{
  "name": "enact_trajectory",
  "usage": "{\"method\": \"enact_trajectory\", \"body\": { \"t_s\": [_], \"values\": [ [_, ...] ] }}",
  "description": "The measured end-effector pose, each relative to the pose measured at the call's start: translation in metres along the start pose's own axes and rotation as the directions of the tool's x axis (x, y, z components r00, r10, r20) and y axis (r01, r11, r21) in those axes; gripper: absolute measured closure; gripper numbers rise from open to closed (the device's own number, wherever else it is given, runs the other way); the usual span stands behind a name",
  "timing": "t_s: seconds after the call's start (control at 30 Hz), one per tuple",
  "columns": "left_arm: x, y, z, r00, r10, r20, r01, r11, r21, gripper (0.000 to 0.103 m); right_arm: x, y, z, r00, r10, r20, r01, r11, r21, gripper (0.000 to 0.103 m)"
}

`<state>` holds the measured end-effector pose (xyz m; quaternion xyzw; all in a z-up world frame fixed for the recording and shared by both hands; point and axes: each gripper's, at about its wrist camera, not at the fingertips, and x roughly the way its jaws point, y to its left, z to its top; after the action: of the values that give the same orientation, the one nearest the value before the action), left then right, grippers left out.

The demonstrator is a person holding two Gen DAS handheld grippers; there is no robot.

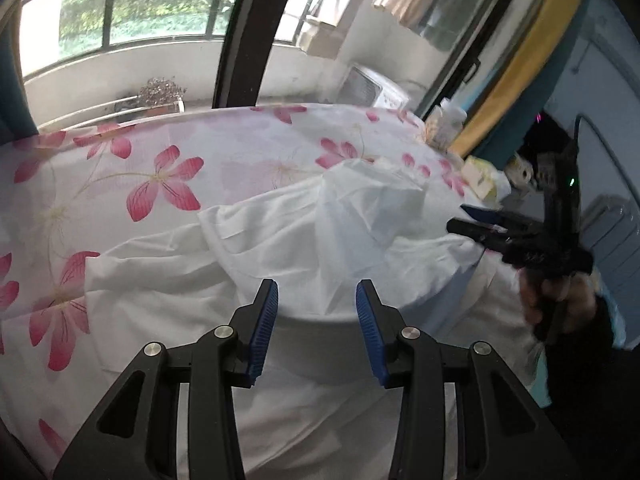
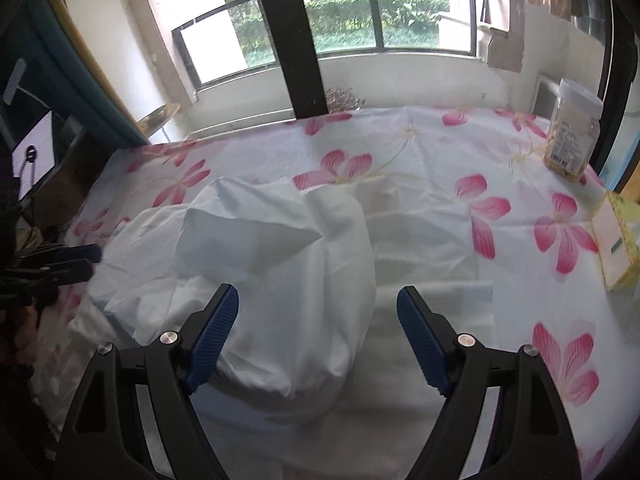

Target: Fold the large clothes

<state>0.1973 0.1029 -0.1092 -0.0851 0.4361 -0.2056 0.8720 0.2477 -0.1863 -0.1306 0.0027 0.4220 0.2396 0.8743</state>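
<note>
A large white garment (image 1: 304,232) lies crumpled on a table covered with a white cloth with pink flowers (image 1: 120,184). My left gripper (image 1: 317,292) is open and empty, just above the garment's near part. In the right wrist view the garment (image 2: 280,264) is bunched into a mound at the table's near side. My right gripper (image 2: 318,300) is open and empty, its fingers on either side of the mound's near end. The right gripper also shows in the left wrist view (image 1: 476,220) at the garment's right edge. The left gripper shows in the right wrist view (image 2: 88,262) at the garment's left edge.
A clear jar with a white lid (image 2: 574,132) stands at the table's far right. A yellow-green box (image 2: 618,240) lies at the right edge. A window and a dark post (image 2: 292,40) stand behind the table. A screen (image 2: 34,152) sits off the left.
</note>
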Motion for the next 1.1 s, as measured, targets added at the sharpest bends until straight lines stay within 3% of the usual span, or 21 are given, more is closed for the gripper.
{"method": "enact_trajectory", "body": {
  "t_s": [0.2, 0.33, 0.47, 0.53, 0.57, 0.6, 0.67, 0.77, 0.83, 0.87, 0.9, 1.1],
  "values": [
    [-0.009, -0.006, -0.001, 1.0, 0.008, -0.019, -0.007, 1.0, 0.03, 0.06, -0.003, -0.008, -0.004, 0.998, 0.053, -0.019, -0.052, 0.997, 0.05, 0.021],
    [-0.026, 0.006, 0.014, 0.998, 0.041, 0.057, -0.043, 0.999, 0.025, 0.06, -0.014, -0.018, 0.004, 0.994, 0.102, 0.024, -0.104, 0.992, 0.071, 0.021],
    [-0.02, 0.024, 0.039, 0.994, 0.053, 0.094, -0.054, 0.998, 0.008, 0.06, -0.015, -0.036, 0.023, 0.995, 0.065, 0.071, -0.069, 0.996, 0.056, 0.021],
    [-0.004, 0.028, 0.048, 0.995, 0.059, 0.077, -0.06, 0.998, 0.019, 0.056, -0.006, -0.041, 0.035, 0.995, 0.073, 0.068, -0.075, 0.997, 0.035, 0.021],
    [0.005, 0.03, 0.051, 0.996, 0.06, 0.059, -0.061, 0.998, 0.022, 0.047, 0.0, -0.042, 0.04, 0.995, 0.079, 0.06, -0.08, 0.997, 0.021, 0.023],
    [0.018, 0.032, 0.054, 0.998, 0.06, 0.03, -0.061, 0.998, 0.024, 0.046, 0.009, -0.041, 0.046, 0.994, 0.095, 0.048, -0.095, 0.995, -0.002, 0.027],
    [0.04, 0.034, 0.055, 0.998, 0.059, -0.016, -0.059, 0.998, 0.036, 0.046, 0.024, -0.039, 0.053, 0.994, 0.11, 0.013, -0.11, 0.993, -0.031, 0.051],
    [0.065, 0.038, 0.052, 0.992, 0.107, -0.073, -0.104, 0.994, 0.044, 0.046, 0.053, -0.03, 0.056, 0.993, 0.099, -0.061, -0.103, 0.991, -0.079, 0.076],
    [0.072, 0.042, 0.048, 0.984, 0.158, -0.088, -0.154, 0.987, 0.043, 0.057, 0.07, -0.021, 0.052, 0.991, 0.075, -0.109, -0.088, 0.988, -0.125, 0.086],
    [0.074, 0.045, 0.046, 0.98, 0.172, -0.097, -0.169, 0.985, 0.043, 0.068, 0.074, -0.019, 0.049, 0.992, 0.046, -0.118, -0.063, 0.988, -0.144, 0.09],
    [0.075, 0.048, 0.043, 0.977, 0.185, -0.104, -0.182, 0.983, 0.035, 0.072, 0.078, -0.019, 0.046, 0.992, 0.011, -0.122, -0.03, 0.987, -0.159, 0.091],
    [0.062, 0.068, 0.032, 0.975, 0.212, -0.071, -0.213, 0.977, -0.021, 0.072, 0.076, -0.034, 0.046, 0.991, -0.086, -0.099, 0.072, 0.987, -0.141, 0.092]
  ]
}}
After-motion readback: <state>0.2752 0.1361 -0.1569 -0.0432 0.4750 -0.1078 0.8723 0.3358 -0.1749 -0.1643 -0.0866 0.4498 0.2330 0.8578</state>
